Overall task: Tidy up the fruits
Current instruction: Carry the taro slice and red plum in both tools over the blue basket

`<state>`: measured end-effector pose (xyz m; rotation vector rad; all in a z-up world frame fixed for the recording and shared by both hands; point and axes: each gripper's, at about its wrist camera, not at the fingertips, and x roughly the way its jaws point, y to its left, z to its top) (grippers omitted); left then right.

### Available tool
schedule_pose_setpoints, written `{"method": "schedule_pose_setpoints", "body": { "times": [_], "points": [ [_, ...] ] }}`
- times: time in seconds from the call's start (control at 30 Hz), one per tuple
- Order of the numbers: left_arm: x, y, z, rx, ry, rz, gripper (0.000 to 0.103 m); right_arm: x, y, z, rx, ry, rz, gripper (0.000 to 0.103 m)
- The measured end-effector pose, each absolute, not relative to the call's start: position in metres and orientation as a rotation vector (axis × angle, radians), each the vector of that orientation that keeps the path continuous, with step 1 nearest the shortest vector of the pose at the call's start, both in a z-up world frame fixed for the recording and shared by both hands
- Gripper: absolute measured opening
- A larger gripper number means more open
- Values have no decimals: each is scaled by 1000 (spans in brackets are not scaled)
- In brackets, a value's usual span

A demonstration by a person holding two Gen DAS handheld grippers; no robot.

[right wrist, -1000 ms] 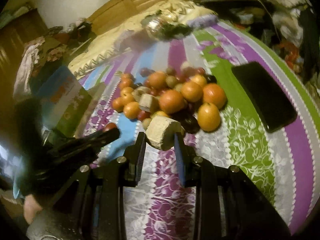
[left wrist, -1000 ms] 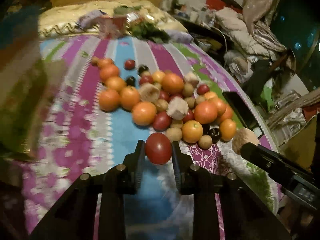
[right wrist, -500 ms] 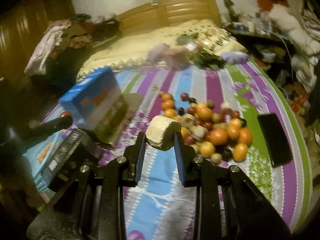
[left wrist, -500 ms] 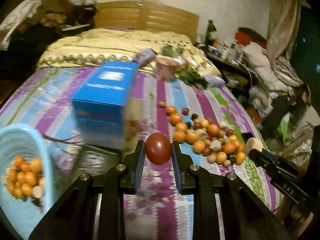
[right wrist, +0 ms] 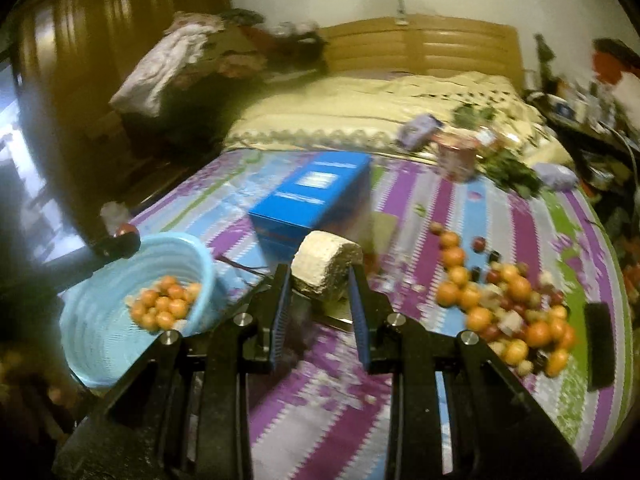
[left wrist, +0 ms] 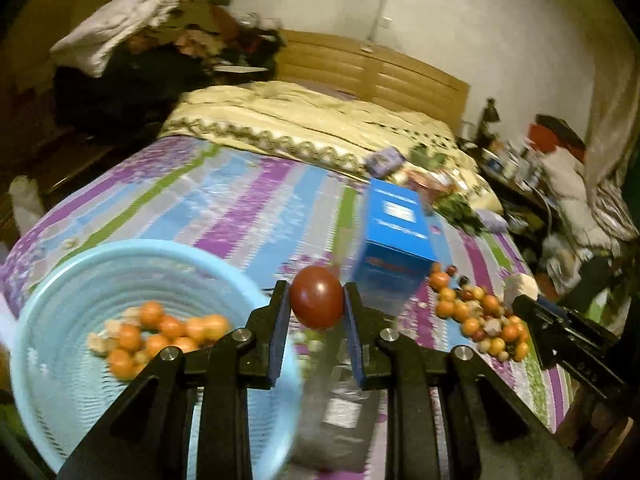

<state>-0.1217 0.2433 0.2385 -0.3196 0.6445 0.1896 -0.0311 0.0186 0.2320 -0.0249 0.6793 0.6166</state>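
The left tongs point(left wrist: 316, 312) clamp a red fruit point(left wrist: 317, 297) and the right tongs point(right wrist: 320, 292) a pale chunk point(right wrist: 326, 266), both carried clear of the bed, presumably for the basket point(left wrist: 72, 280) lying left of each.

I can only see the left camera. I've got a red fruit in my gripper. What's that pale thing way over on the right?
Observer: The right gripper is shut on it: a pale, rough-sided chunk.
Operator: Is there anything past the fruit pile that I can't see?
Observer: Yes, a flat black slab lies on the bedspread beyond the loose fruit pile.
Operator: What's behind the blue box?
Observer: Behind the blue box stands a pinkish-red packet, beside some leafy greens.
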Motion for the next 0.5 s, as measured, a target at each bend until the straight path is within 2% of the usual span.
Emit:
{"method": "schedule_pose_setpoints", "body": {
  "times": [0.5],
  "points": [
    [-189,355,230,-429,643,367,26,-49,141,243,-112,735,824,29]
  ]
}}
